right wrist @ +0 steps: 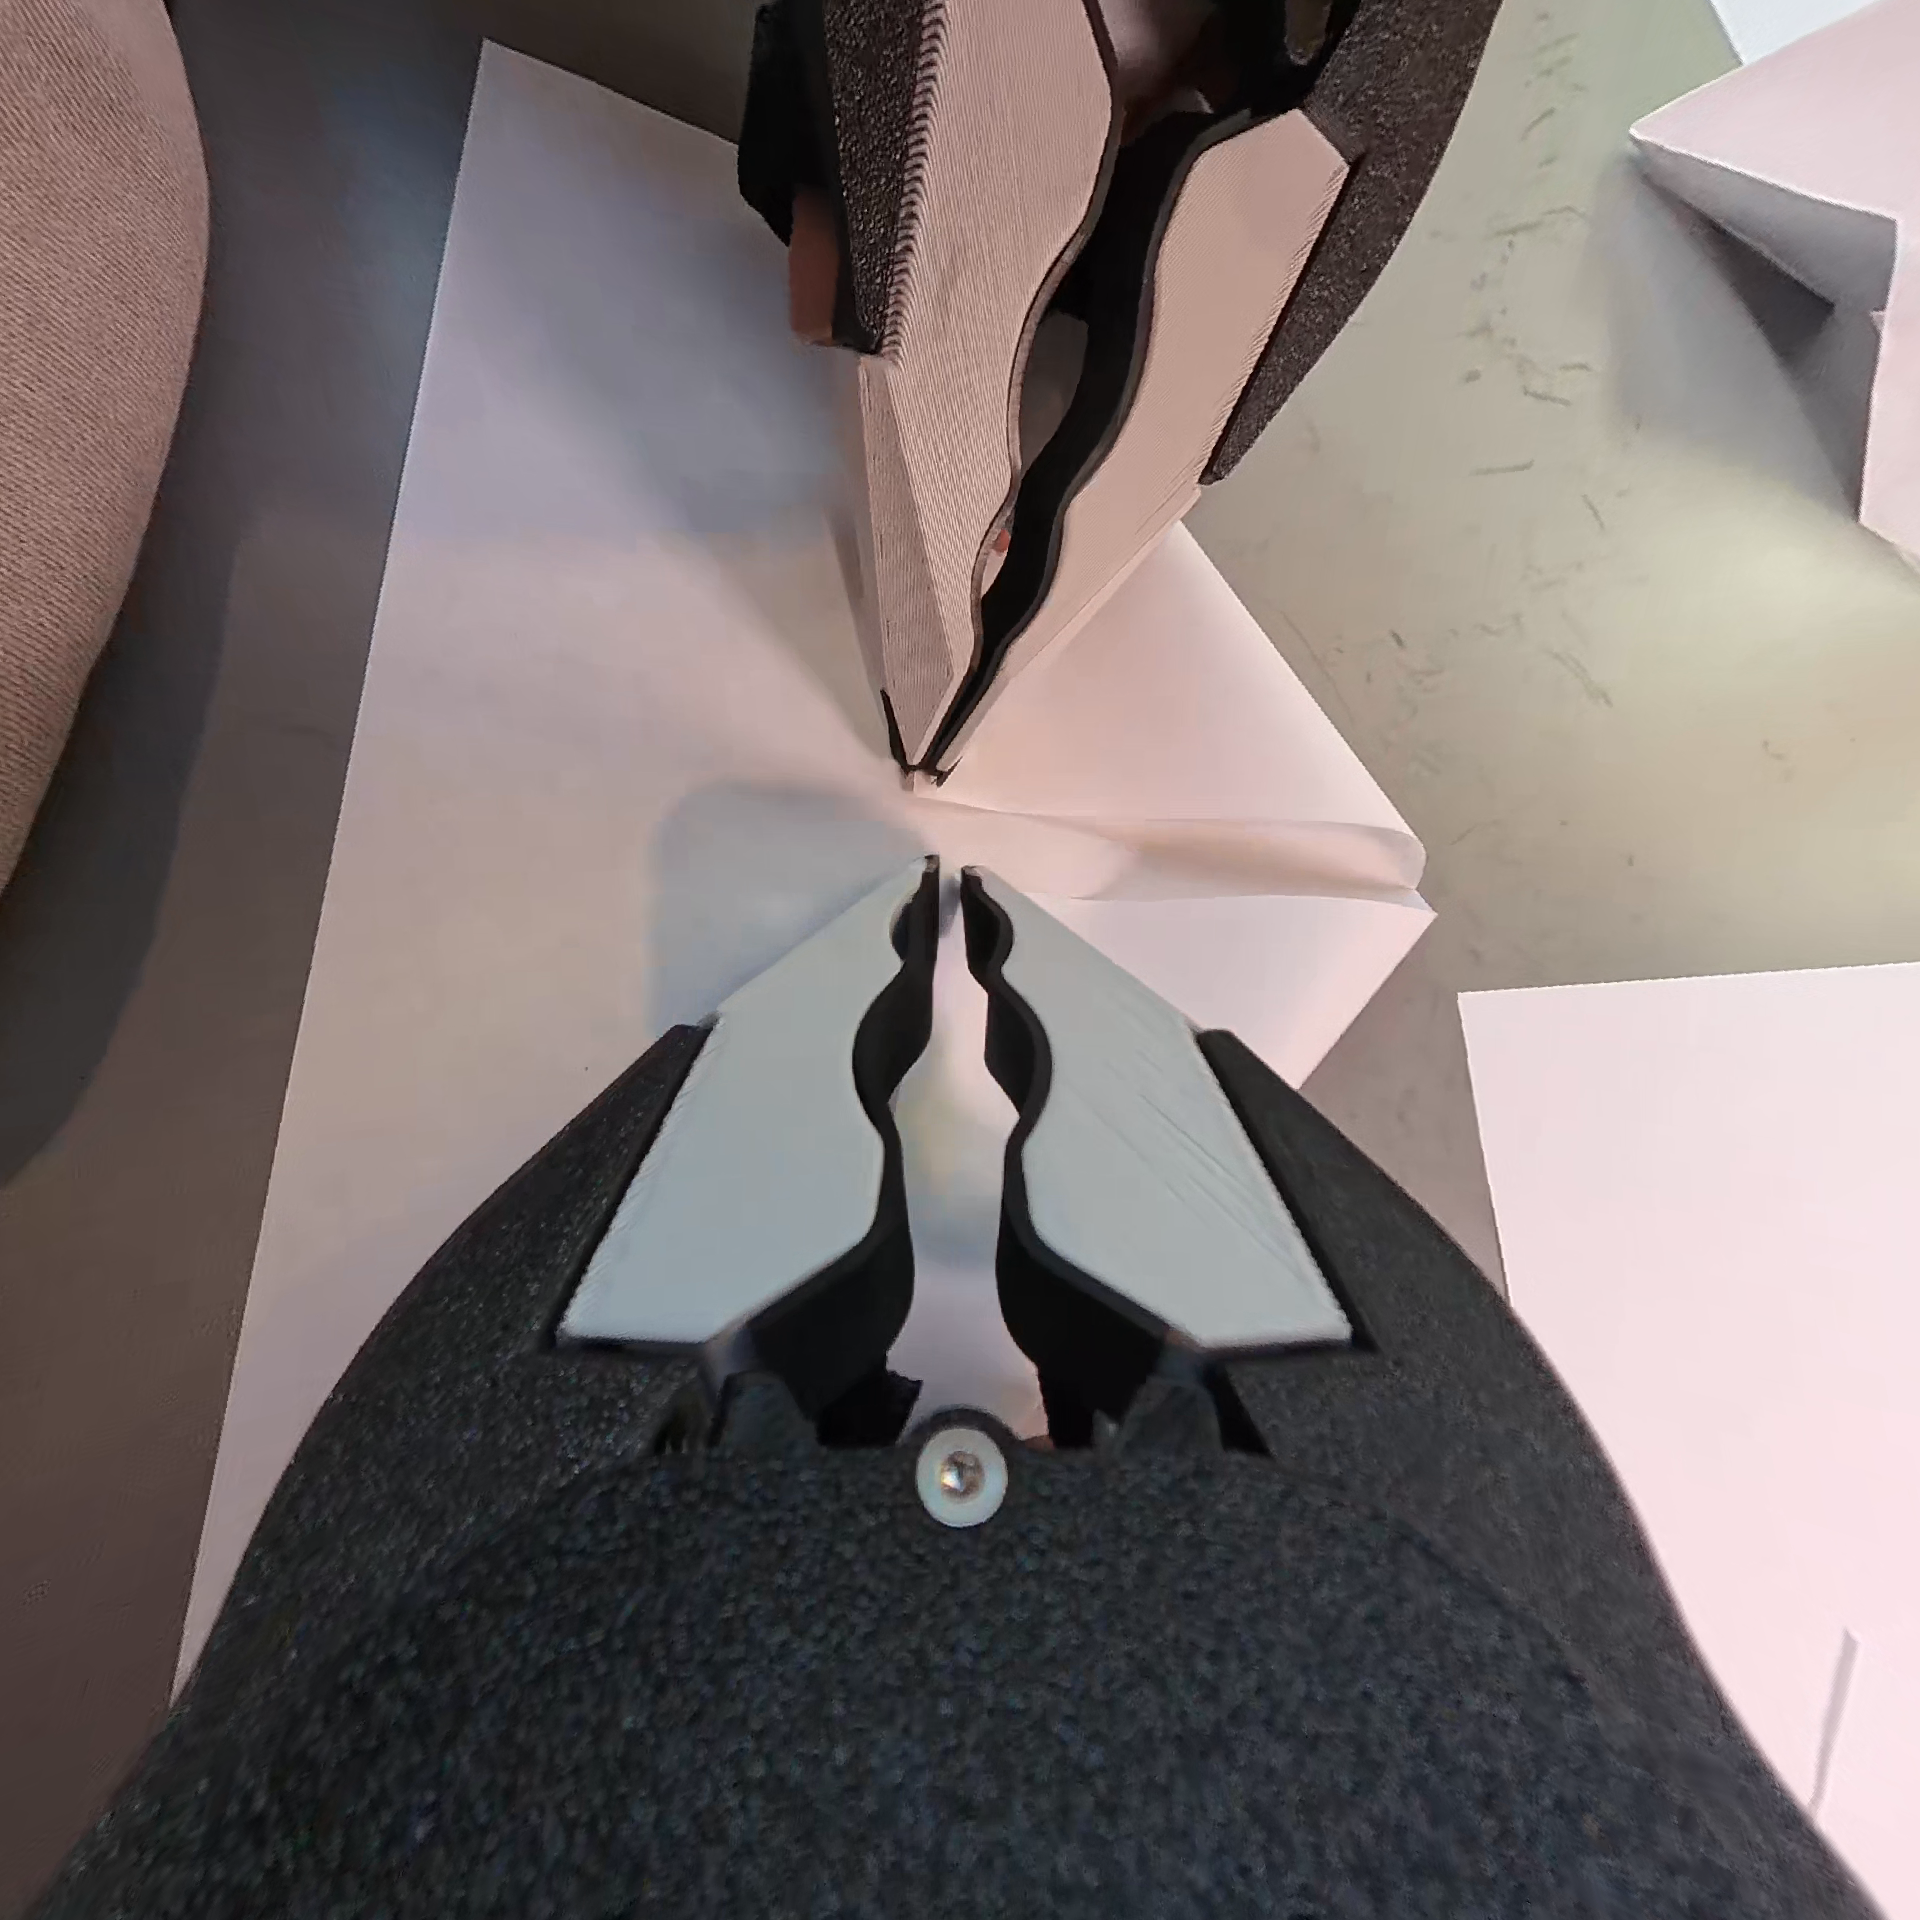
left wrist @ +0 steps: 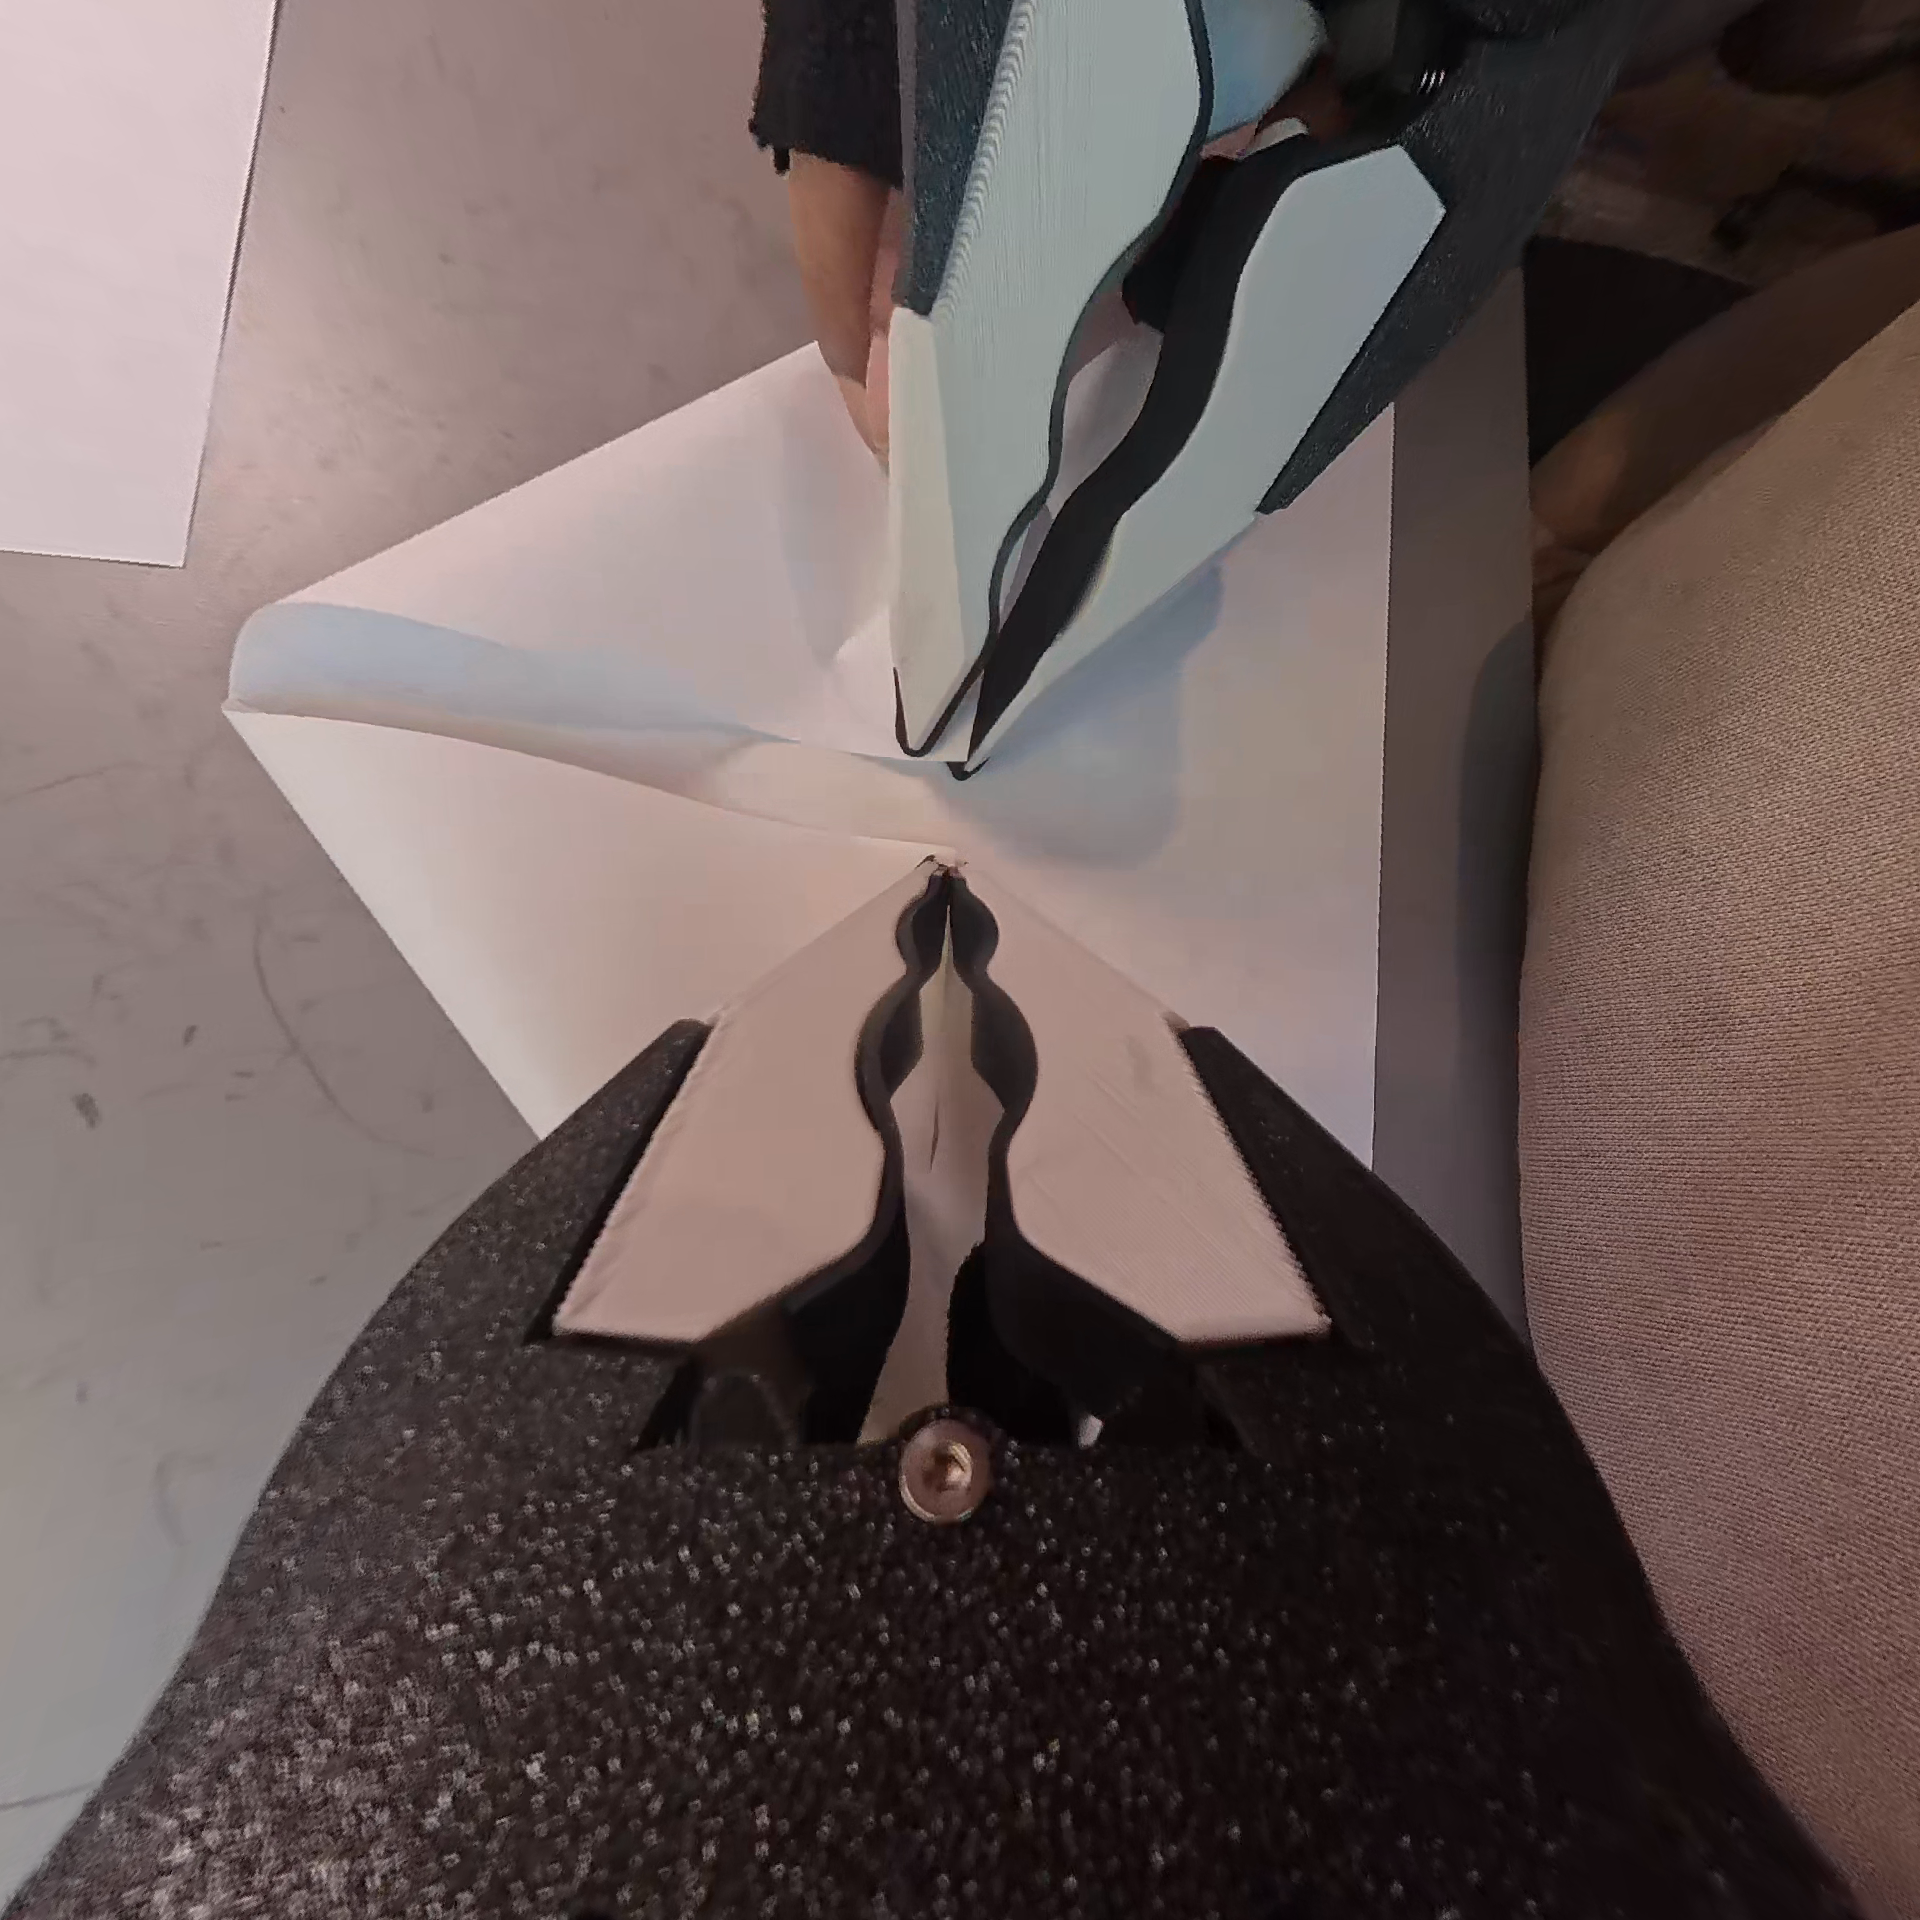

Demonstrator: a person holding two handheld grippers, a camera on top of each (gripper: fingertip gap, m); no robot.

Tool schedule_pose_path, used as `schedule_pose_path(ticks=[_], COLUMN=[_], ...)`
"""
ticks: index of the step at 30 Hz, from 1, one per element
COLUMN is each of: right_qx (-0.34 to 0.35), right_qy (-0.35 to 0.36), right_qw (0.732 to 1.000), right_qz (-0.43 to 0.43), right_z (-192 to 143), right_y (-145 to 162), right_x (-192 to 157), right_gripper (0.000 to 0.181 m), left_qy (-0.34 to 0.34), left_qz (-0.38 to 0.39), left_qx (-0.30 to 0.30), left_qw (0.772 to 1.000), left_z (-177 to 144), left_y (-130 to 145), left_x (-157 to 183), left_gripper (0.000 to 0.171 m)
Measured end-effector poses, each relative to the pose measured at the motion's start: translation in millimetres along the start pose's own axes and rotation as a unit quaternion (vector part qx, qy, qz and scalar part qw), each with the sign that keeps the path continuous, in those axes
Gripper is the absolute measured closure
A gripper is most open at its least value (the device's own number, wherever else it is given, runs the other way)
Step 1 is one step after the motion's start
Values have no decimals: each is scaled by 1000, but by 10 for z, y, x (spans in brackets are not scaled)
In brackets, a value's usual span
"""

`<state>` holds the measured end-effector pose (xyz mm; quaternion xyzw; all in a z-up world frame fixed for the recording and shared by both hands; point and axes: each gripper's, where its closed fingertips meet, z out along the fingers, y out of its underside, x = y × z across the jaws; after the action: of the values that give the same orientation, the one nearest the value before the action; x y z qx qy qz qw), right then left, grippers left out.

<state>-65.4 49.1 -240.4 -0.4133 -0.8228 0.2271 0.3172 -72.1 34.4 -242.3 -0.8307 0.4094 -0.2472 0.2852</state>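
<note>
A white paper sheet [left wrist: 499,894] lies on a grey table, and it also shows in the right wrist view [right wrist: 499,675]. One corner is folded in as a flap [left wrist: 582,634] that bulges up a little at its crease; the flap shows at the right in the right wrist view [right wrist: 1195,847]. My left gripper [left wrist: 941,869] is shut, with its tips down on the sheet at the flap's point; it also shows from the right wrist view [right wrist: 923,774]. My right gripper [right wrist: 948,871] faces it tip to tip, jaws a narrow gap apart, touching the flap's point [left wrist: 935,756]. Neither holds anything.
A second white sheet [left wrist: 104,270] lies at the far left; it also shows in the right wrist view [right wrist: 1714,1299]. A folded paper shape [right wrist: 1808,260] sits beyond it. Beige fabric [left wrist: 1725,935] borders the scuffed grey table [right wrist: 1455,644]. A hand [left wrist: 847,312] holds the right gripper. The grippers are tip to tip, or close to it.
</note>
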Motion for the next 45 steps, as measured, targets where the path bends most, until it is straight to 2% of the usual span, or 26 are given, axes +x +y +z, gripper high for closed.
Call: schedule_pose_path(ticks=[11, 16, 19, 24, 27, 30, 32, 33, 35, 37, 38, 39, 41, 42, 45], right_qx=[22, 25, 27, 31, 32, 33, 34, 35, 36, 37, 36, 35, 38, 41, 48], right_qy=[-4, -5, -7, -5, -5, -4, -4, -3, -3, -3, -3, -2, -2, -3, -2], right_qw=[997, 995, 996, 996, 997, 997, 997, 997, 997, 997, 997, 997, 997, 997, 997], right_qz=[-76, -93, -88, -79, -77, -74, -74, -73, -73, -72, -72, -73, -72, -71, -67], right_z=[32, 38, 40, 41, 41, 41, 39, 38, 35, 31, 26, 22, 8, 2, -16], right_y=[-79, -89, -86, -86, -86, -86, -86, -85, -85, -80, -77, -73, -70, -73, -78], right_x=[-106, -109, -109, -106, -105, -104, -105, -105, -103, -102, -100, -96, -98, -101, -101], right_gripper=[181, 181, 181, 181, 181, 181, 181, 181, 181, 181, 181, 181, 181, 181, 181], left_qy=[57, 62, 49, -5, -81, -186, -245, -261, -266, -283, -293, -290, -221, -178, -98], left_qz=[25, 32, 23, 38, 68, 78, 41, 0, -83, -133, -155, -188, -275, -311, -363], left_qx=[9, 4, 21, 74, 126, 195, 228, 223, 213, 227, 210, 173, 107, 102, 128], left_qw=[998, 998, 998, 997, 986, 960, 942, 939, 937, 922, 920, 922, 930, 928, 918], left_z=[-10, -18, -60, -221, -390, -693, -939, -1009, -1092, -1273, -1332, -1332, -1194, -1125, -1094], left_y=[14, 29, -23, -128, -228, -318, -293, -212, -42, 38, 134, 285, 577, 646, 614], left_x=[157, 176, 142, 79, -48, -258, -445, -560, -742, -889, -975, -1051, -1068, -1043, -997], left_gripper=[171, 171, 171, 171, 165, 163, 158, 155, 145, 142, 140, 131, 105, 98, 107])
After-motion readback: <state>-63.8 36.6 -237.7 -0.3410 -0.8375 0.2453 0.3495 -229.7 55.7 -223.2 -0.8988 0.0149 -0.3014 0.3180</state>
